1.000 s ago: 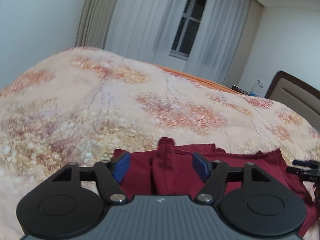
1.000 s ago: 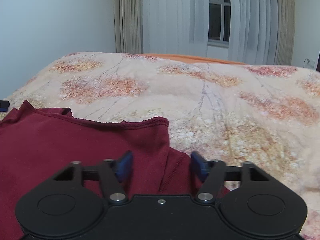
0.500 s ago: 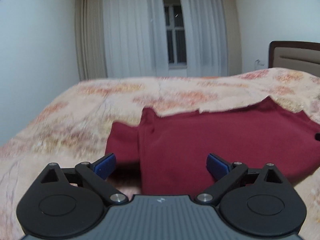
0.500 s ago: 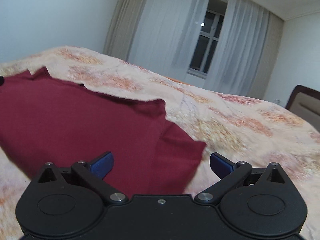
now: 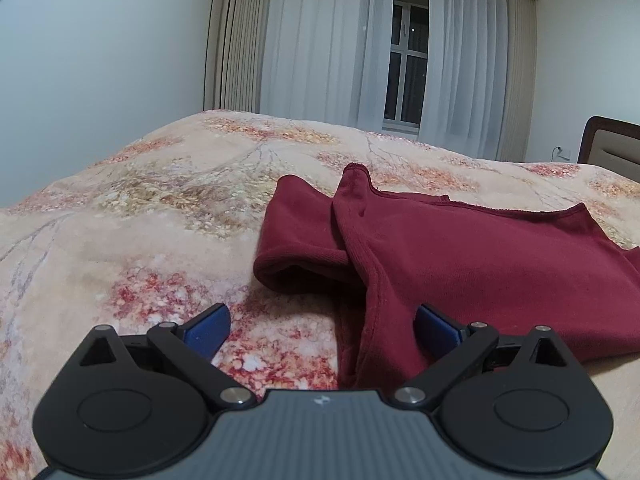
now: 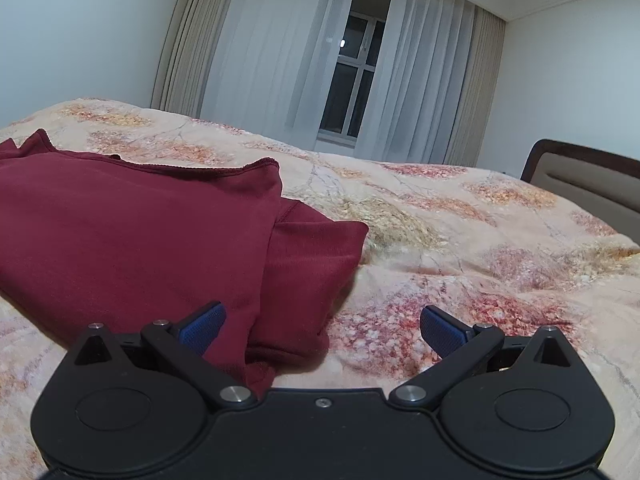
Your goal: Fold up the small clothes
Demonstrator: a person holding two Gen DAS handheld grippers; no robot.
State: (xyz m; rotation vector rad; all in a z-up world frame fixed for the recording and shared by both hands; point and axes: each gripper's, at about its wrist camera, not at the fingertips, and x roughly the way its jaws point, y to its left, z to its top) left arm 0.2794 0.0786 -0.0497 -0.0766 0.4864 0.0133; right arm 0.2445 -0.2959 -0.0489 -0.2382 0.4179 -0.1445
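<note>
A dark red garment (image 5: 460, 256) lies folded on the floral bedspread (image 5: 152, 216), a sleeve folded under at its left end. My left gripper (image 5: 322, 328) hangs open just before that near left edge, its blue pads (image 5: 208, 330) wide apart, a fold of cloth between them untouched. In the right wrist view the same garment (image 6: 132, 232) fills the left, its right sleeve (image 6: 312, 264) tucked beneath. My right gripper (image 6: 322, 326) is open over the sleeve's near corner, pads clear of the cloth.
The bedspread (image 6: 480, 248) stretches far to the back and right. A padded headboard (image 6: 584, 176) stands at the right. White curtains (image 5: 340, 48) and a dark window (image 6: 352, 88) fill the wall behind the bed.
Both grippers opened wide, let go of the garment's folds and drew back from it. The garment now lies spread flat farther ahead in both views.
</note>
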